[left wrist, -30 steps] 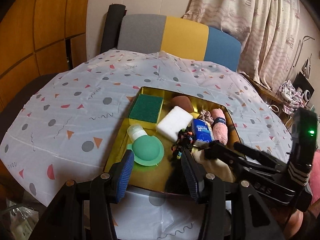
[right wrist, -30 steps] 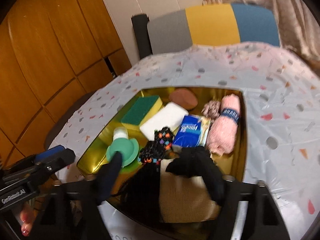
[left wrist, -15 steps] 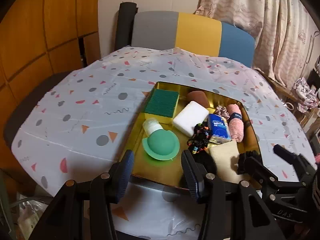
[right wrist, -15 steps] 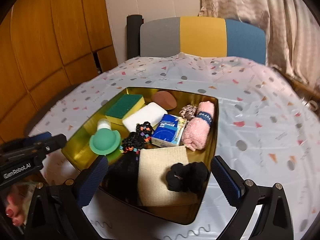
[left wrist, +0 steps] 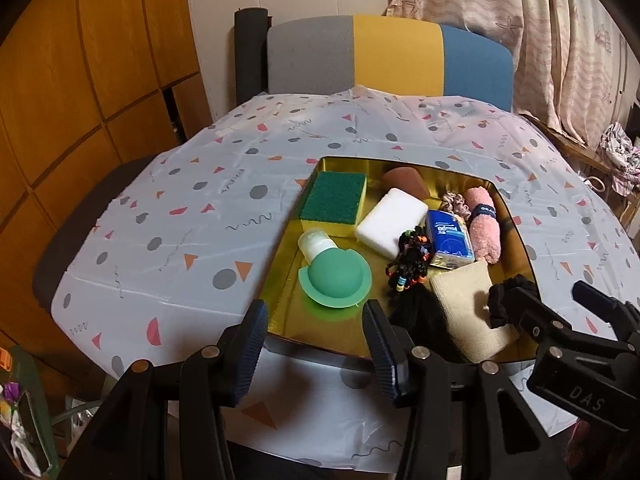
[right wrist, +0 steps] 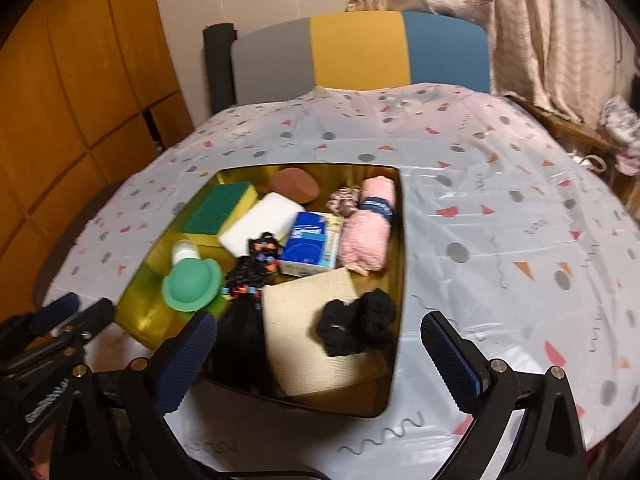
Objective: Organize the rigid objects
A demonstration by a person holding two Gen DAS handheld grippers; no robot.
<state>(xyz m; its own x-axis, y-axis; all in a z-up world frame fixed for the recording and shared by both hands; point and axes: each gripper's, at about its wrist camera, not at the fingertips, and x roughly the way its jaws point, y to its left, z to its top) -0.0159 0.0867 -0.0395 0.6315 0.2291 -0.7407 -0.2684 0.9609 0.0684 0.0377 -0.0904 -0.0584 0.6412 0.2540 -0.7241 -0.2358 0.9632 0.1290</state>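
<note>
Between right tongs [right wrist: 318, 344] — black scrunchie [right wrist: 358, 326], untouched, tongs wide.

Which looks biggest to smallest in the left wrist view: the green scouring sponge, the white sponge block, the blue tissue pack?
1. green scouring sponge and white sponge block: too alike to rank.
2. blue tissue pack, clearly smallest, though no farther from the camera.

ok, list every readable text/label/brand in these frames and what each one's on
"DAS": on the right gripper body, left wrist view.
"GRA…", cut off: dark band around the rolled pink towel.
White brand word on the blue tissue pack: upside down, cannot read for sure.
White lettering on the left gripper body, right wrist view: too blurred.
</note>
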